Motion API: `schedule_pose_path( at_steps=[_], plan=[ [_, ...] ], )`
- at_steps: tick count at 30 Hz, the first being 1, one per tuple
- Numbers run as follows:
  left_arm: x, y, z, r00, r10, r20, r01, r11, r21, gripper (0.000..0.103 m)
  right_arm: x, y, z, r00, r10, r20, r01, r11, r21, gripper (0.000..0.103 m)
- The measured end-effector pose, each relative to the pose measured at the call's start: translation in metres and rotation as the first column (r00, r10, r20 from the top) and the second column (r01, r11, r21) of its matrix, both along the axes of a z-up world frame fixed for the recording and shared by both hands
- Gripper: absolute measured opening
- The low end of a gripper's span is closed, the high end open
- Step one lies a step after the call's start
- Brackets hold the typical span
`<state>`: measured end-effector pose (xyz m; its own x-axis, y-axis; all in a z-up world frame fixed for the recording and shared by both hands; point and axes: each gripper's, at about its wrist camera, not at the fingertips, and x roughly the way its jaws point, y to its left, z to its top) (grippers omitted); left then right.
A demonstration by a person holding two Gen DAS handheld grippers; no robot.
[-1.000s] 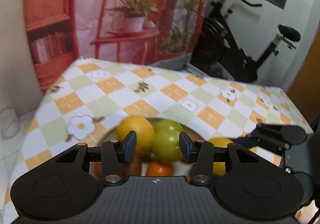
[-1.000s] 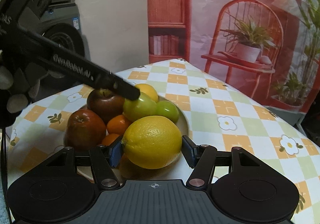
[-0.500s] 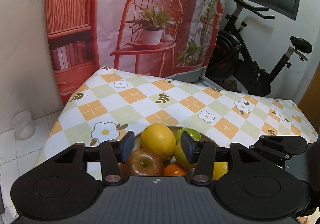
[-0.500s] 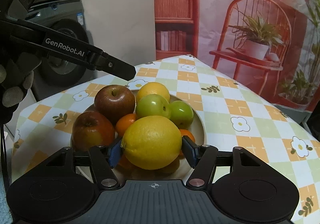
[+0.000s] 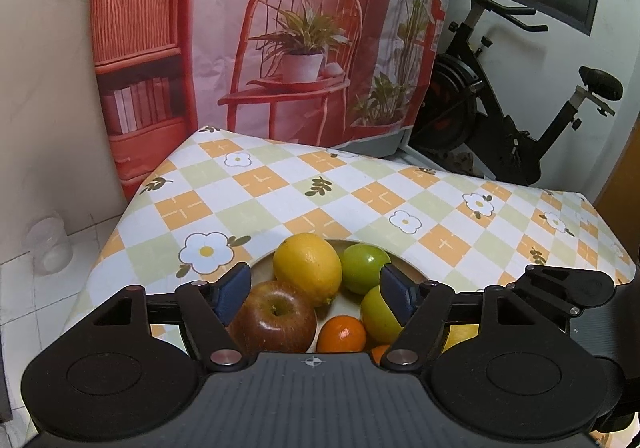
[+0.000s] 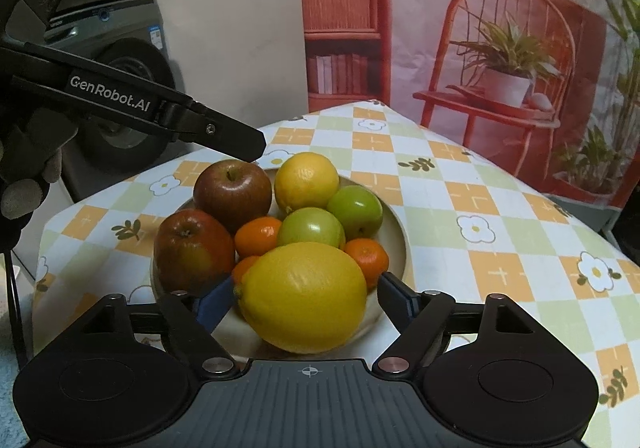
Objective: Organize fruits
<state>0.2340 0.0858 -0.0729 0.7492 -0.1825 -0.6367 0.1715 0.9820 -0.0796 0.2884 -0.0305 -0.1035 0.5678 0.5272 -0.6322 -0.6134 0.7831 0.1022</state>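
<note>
A cream plate (image 6: 396, 224) on the checked tablecloth holds two red apples (image 6: 232, 189), two green apples (image 6: 354, 209), a yellow lemon (image 6: 306, 179) and small oranges (image 6: 258, 236). My right gripper (image 6: 306, 298) stands over the plate's near rim with a big yellow lemon (image 6: 304, 296) between its jaws; small gaps show at both pads. My left gripper (image 5: 316, 288) is open and empty above the plate's far side, over a red apple (image 5: 274, 322), lemon (image 5: 308, 268) and green apples (image 5: 366, 268). It also shows in the right wrist view (image 6: 224, 137).
The checked tablecloth (image 5: 304, 191) falls off at the table edges on all sides. A printed backdrop (image 5: 280, 27) hangs behind. An exercise bike (image 5: 500, 119) stands at the right. A washing machine (image 6: 116, 79) stands behind my left hand. A plastic jar (image 5: 50, 248) sits on the floor.
My left gripper has risen and pulled back from the green apples, jaws wider. My right gripper has lifted and drawn back a little, and its jaws have eased off the big lemon.
</note>
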Motion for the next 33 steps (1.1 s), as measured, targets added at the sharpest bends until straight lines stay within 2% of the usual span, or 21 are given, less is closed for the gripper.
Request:
schedule_pose_path(
  at_steps=[11,13,15,22,26,33],
  plan=[
    [-0.008,-0.003,0.002,1.000,-0.005,0.008,0.005,1.000,0.004,0.076,-0.012,-0.008,-0.005,0.999,-0.020,-0.026,0.020,1.000,0.005,0.081],
    [-0.011,-0.004,0.002,1.000,0.000,0.009,0.000,1.000,0.002,0.077,-0.014,-0.011,-0.004,0.999,-0.034,-0.029,0.034,0.999,0.012,0.085],
    [-0.015,-0.005,0.003,1.000,0.013,0.012,-0.013,1.000,-0.004,0.080,-0.017,-0.016,-0.002,0.998,-0.056,-0.028,0.057,0.998,0.030,0.093],
    [-0.039,-0.009,0.012,0.998,0.054,0.041,-0.055,0.998,0.024,0.089,-0.036,-0.040,0.010,0.990,-0.144,0.002,0.143,0.984,0.108,0.102],
    [-0.058,-0.009,0.022,0.994,0.084,0.064,-0.083,0.997,-0.004,0.090,-0.050,-0.059,0.020,0.974,-0.227,0.006,0.223,0.961,0.166,0.102],
    [-0.090,-0.030,0.047,0.988,0.104,0.113,-0.105,0.994,0.005,0.092,-0.085,-0.100,0.056,0.912,-0.405,0.060,0.385,0.898,0.216,0.102]
  ],
)
